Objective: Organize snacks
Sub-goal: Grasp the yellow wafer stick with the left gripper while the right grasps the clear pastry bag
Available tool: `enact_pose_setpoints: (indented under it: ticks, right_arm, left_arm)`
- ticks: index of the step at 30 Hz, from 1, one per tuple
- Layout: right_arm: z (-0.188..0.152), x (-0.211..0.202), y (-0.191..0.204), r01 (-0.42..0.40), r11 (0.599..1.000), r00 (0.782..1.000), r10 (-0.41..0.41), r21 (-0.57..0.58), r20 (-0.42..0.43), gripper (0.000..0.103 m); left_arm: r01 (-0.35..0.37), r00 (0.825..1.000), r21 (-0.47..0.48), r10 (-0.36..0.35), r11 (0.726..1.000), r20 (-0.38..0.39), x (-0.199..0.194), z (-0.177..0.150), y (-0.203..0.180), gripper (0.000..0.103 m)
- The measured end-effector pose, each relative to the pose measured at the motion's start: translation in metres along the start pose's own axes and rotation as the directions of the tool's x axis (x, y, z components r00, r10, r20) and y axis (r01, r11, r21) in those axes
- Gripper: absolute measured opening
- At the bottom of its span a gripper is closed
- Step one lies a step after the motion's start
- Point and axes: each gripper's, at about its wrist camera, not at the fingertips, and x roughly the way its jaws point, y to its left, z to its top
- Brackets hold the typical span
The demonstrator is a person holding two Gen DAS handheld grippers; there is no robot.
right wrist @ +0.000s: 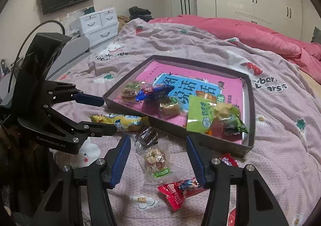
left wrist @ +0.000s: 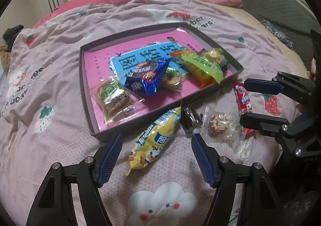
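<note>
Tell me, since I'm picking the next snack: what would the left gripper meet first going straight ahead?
Probably the yellow snack bag on the bedspread, lying between the open left gripper fingers; beyond it is the box wall.

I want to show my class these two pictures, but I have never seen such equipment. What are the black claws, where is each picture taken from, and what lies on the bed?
The black claws are two hand-held grippers; a person holds one in each hand, with no robot arm. Each carries a wide-angle camera looking forward along its blue-padded fingers. One picture is from the left gripper, the other from the right gripper; each also sees the other from the side.

Both are open and hold nothing.

On the bed sits a shallow tray already holding several snacks. Outside it lie a yellow packet, a dark sweet, a clear-wrapped sweet and a red packet. The left gripper points at the yellow packet, the right at the clear-wrapped sweet.
</note>
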Motion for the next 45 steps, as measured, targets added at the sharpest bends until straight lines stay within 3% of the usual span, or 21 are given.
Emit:
enact_pose_setpoints:
  ticks: [10,20,26,29,31,33,38,42,45]
  right_arm:
    - [-0.01,0.027,0.011,-0.022,0.998,0.994,0.015,-0.064,-0.106,0.057]
    - [-0.016,0.051,0.009,0.008,0.994,0.986,-0.026,-0.108,-0.165,0.057]
    - [-0.018,0.059,0.013,0.017,0.986,0.984,-0.047,-0.166,-0.175,0.043]
    - [-0.016,0.058,0.01,0.005,0.989,0.984,-0.031,-0.149,-0.173,0.041]
    - [-0.015,0.054,0.007,-0.012,0.992,0.986,-0.009,-0.126,-0.167,0.04]
    - [-0.012,0.051,0.003,-0.024,0.995,0.987,0.008,-0.098,-0.162,0.04]
    - [-0.006,0.035,-0.004,-0.075,0.997,0.992,0.071,-0.03,-0.107,0.039]
    - [0.0,0.021,-0.011,-0.122,0.992,0.992,0.123,0.017,-0.041,0.039]
    - [0.005,0.012,-0.015,-0.152,0.987,0.988,0.152,0.047,0.009,0.039]
  left_arm:
    - [-0.001,0.999,0.006,0.001,1.0,-0.047,0.023,-0.007,0.004,0.073]
    - [-0.008,0.998,0.009,0.009,1.0,-0.061,0.04,-0.007,0.006,0.073]
    - [-0.01,0.997,0.019,0.012,1.0,-0.072,0.048,-0.008,0.003,0.073]
    - [-0.005,0.997,0.005,0.005,1.0,-0.071,0.049,-0.007,0.004,0.073]
    - [-0.009,0.998,0.001,0.009,1.0,-0.069,0.05,-0.005,0.004,0.068]
    - [-0.011,0.998,0.004,0.011,1.0,-0.064,0.049,-0.005,0.001,0.054]
    - [0.026,0.998,-0.016,-0.027,1.0,-0.059,0.046,-0.004,0.0,0.031]
    - [0.087,0.994,-0.062,-0.091,0.994,-0.057,0.036,-0.005,0.005,0.023]
    - [0.094,0.994,-0.07,-0.097,0.993,-0.042,0.025,-0.004,0.005,0.022]
